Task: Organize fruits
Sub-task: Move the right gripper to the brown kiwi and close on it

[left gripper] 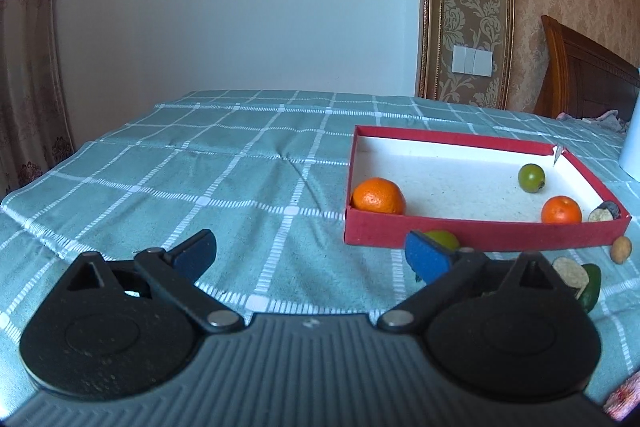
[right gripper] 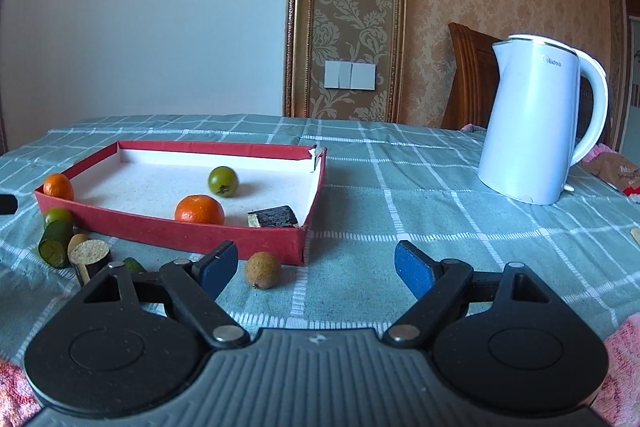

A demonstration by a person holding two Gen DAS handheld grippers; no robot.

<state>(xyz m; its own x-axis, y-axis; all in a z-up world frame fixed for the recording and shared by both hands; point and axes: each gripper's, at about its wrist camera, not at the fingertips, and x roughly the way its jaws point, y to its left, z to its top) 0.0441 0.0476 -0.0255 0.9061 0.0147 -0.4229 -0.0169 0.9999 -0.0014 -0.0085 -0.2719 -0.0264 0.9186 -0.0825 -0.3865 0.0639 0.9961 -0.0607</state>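
With both grippers' fingers (right gripper: 218, 269) being held apart and empty, the longan (right gripper: 263, 270) beside the red box (right gripper: 192, 233) is being risked rolling away if nudged.

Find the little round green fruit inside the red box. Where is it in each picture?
Left wrist view: the little round green fruit sits right of centre, near the far right corner of the red cardboard box.
Right wrist view: left of centre.
Shared landmark: the box's torn corner.
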